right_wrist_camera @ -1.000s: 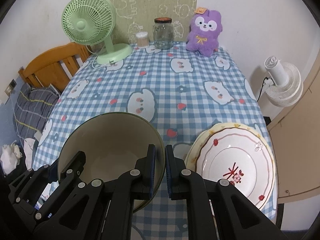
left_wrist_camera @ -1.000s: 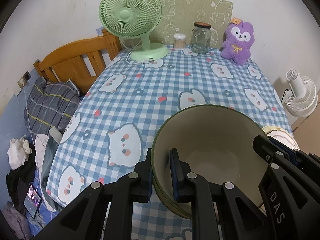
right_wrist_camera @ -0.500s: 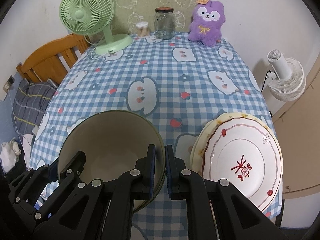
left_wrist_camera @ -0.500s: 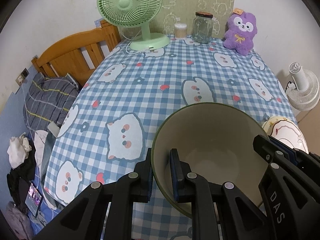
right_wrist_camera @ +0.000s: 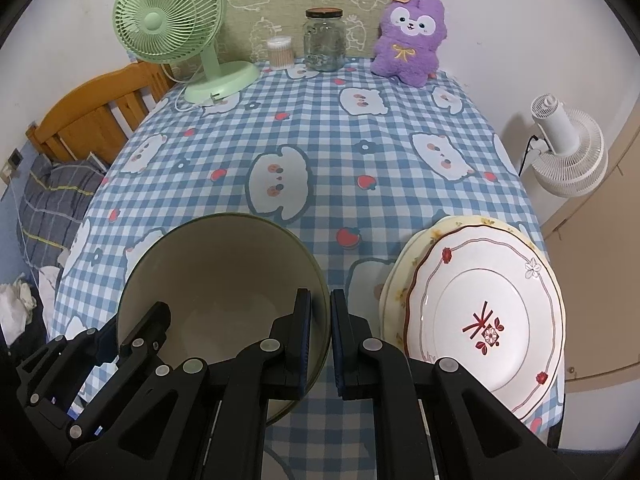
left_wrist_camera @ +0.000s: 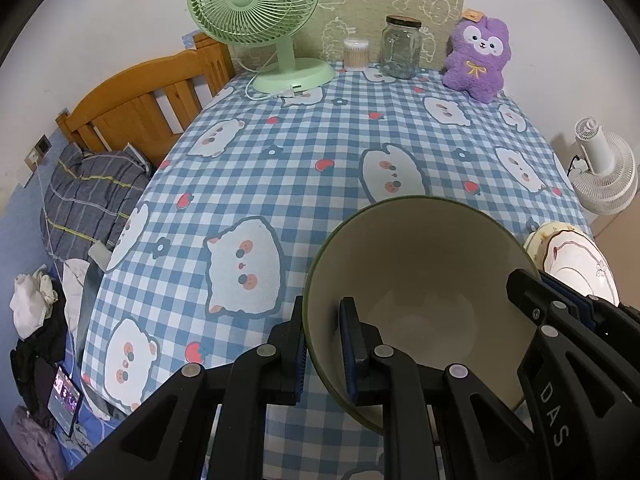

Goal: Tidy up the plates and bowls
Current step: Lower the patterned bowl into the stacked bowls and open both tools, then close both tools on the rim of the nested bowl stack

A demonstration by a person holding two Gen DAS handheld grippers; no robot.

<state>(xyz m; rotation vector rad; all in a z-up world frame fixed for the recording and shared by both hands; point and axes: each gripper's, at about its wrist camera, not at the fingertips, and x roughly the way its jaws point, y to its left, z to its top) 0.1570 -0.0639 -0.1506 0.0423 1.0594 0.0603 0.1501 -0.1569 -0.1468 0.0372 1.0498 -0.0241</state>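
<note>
A cream bowl with a dark green rim [left_wrist_camera: 424, 276] sits near the front edge of the table, gripped from both sides. My left gripper [left_wrist_camera: 322, 320] is shut on its left rim, one finger inside and one outside. My right gripper [right_wrist_camera: 320, 312] is shut on the opposite rim; its fingers [left_wrist_camera: 560, 308] also show at the right of the left wrist view. The bowl [right_wrist_camera: 224, 276] is empty. Whether it touches the cloth I cannot tell. To its right lies a stack of plates [right_wrist_camera: 480, 312], the top one white with red flowers, on the table's near right corner.
The table carries a blue checked cloth [right_wrist_camera: 320, 128]. Along its far edge stand a green desk fan [right_wrist_camera: 176, 20], a cotton-swab tub [right_wrist_camera: 280, 52], a glass jar [right_wrist_camera: 325, 40] and a purple plush toy [right_wrist_camera: 410, 40]. A wooden bed frame [left_wrist_camera: 140, 108] is at left, a white fan [right_wrist_camera: 568, 148] at right.
The table scene has slid slightly up in both views and more of the plate stack shows. Both grippers keep their hold on the bowl.
</note>
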